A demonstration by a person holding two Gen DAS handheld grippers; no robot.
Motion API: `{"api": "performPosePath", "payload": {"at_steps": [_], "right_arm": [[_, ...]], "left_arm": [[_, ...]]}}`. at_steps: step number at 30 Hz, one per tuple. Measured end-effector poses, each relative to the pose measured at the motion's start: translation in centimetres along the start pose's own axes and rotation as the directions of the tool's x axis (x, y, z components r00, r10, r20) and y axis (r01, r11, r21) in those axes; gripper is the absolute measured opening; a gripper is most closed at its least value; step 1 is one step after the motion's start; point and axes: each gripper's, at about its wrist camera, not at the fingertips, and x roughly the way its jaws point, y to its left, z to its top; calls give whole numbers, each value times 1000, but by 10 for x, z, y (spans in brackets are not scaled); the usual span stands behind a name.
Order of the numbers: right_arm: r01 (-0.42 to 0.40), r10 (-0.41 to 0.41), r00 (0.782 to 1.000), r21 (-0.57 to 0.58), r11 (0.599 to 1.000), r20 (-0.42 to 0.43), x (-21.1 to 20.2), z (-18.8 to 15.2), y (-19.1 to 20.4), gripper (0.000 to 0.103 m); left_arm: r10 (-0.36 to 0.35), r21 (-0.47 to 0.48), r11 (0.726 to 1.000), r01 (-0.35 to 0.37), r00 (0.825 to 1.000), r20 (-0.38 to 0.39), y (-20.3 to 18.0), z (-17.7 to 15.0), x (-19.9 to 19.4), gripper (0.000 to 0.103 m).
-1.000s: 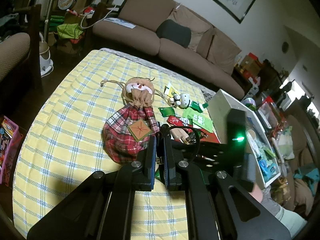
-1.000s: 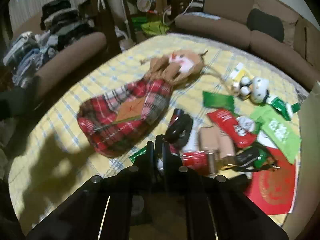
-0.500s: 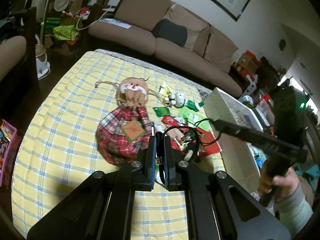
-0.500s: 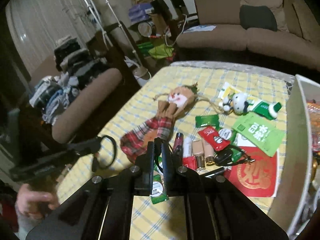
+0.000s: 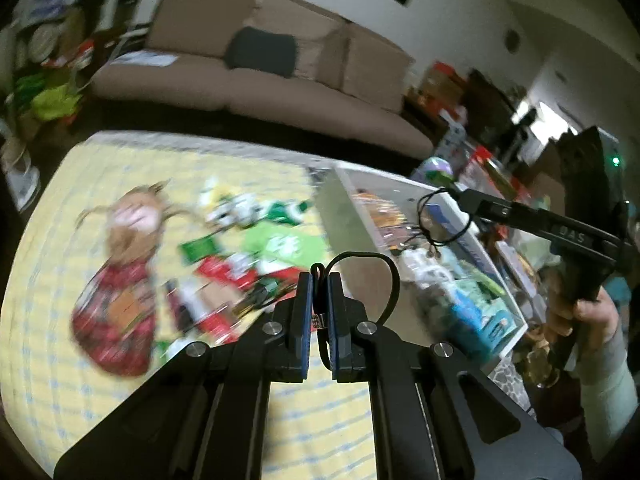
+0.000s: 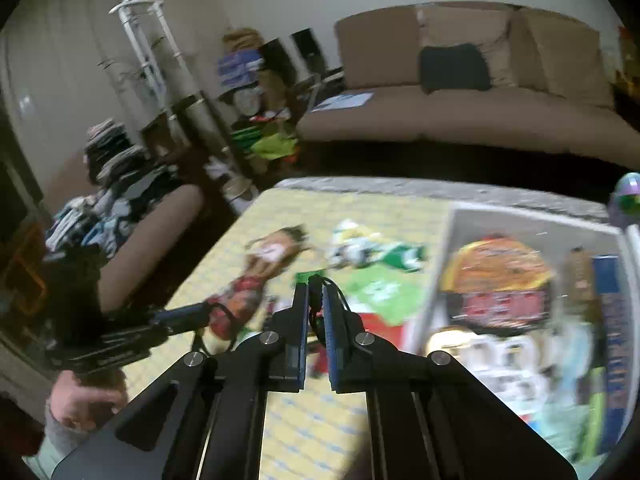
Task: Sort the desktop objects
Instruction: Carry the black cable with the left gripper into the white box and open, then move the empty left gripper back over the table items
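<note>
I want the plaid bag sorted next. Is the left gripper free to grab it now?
Probably not: the left gripper is shut on a black cord loop. The plaid bag itself lies uncovered on the table.

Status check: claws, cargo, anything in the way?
Left claw shut on black hair tie. Right claw shut on black cord loop, above white bin. No obstruction seen; frames blurred.

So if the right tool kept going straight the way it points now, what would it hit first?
Probably the yellow checked tablecloth, in the gap between the doll bag and the white toy. The right tool, shut on a black cord, aims down there; blur makes depth uncertain.
</note>
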Motion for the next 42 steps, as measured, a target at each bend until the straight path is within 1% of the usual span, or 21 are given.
{"api": "performPosePath", "payload": {"at_steps": [4,9,11,15,16,18,19,20,21,22,24,28,30,32,34,35,36,38,40,41,42], "right_arm": [[46,-47,999,50,998,23,-20,12,-46,7],[107,-110,994,100,989,21,-16,26,-101,7],[129,-131,991,122,984,14,-10,30,-123,7],[134,-135,991,187,973,-5,11,31,-163,7],[137,-137,990,200,970,-15,18,32,-170,7],[154,-150,988,226,962,-36,32,30,-185,9],[158,-151,987,235,959,-44,37,29,-190,10],[166,-157,986,244,956,-57,43,28,-194,11],[169,-158,986,251,953,-61,46,27,-196,11],[165,-154,986,255,953,-62,48,27,-196,11],[151,-143,989,267,952,-50,44,24,-196,17],[141,-143,990,269,953,-14,21,17,-192,23],[151,-156,988,263,953,1,6,13,-188,32],[163,-168,986,250,954,0,-6,9,-181,40],[176,-181,984,223,959,2,-18,4,-169,44],[174,-179,984,212,962,5,-23,1,-162,51],[163,-169,986,202,966,10,-29,-2,-152,61],[139,-146,989,177,974,24,-38,-8,-132,73],[125,-132,990,151,981,43,-45,-14,-112,80],[98,-106,993,138,986,54,-48,-17,-96,83],[81,-89,994,133,988,59,-48,-18,-86,84]], "left_arm": [[-19,64,998,23,998,-59,-49,35,48,6],[-10,119,993,26,992,-130,-101,70,124,6],[12,141,990,10,988,-157,-116,81,156,6],[77,168,985,-42,975,-210,-124,88,209,8],[100,173,983,-62,971,-218,-124,89,218,11],[142,182,978,-102,965,-221,-123,91,232,23],[150,181,977,-112,964,-217,-122,92,234,26],[157,179,976,-120,964,-212,-121,93,233,34],[164,180,975,-127,965,-206,-120,93,231,40],[164,183,975,-128,966,-202,-119,94,229,41],[165,193,973,-128,968,-187,-118,93,217,41],[187,218,964,-153,971,-147,-112,89,181,44],[200,221,960,-169,971,-127,-104,83,159,53],[216,217,958,-189,970,-107,-93,73,134,59],[232,201,957,-211,969,-85,-77,61,103,67],[239,193,956,-220,968,-78,-68,55,89,76],[255,182,954,-240,965,-65,-59,48,74,88],[296,153,945,-289,955,-26,-38,33,40,102],[317,119,942,-313,948,-11,-20,19,17,103],[322,98,942,-320,947,-10,-10,12,8,103],[324,67,944,-323,946,-10,3,3,-3,103]]}}
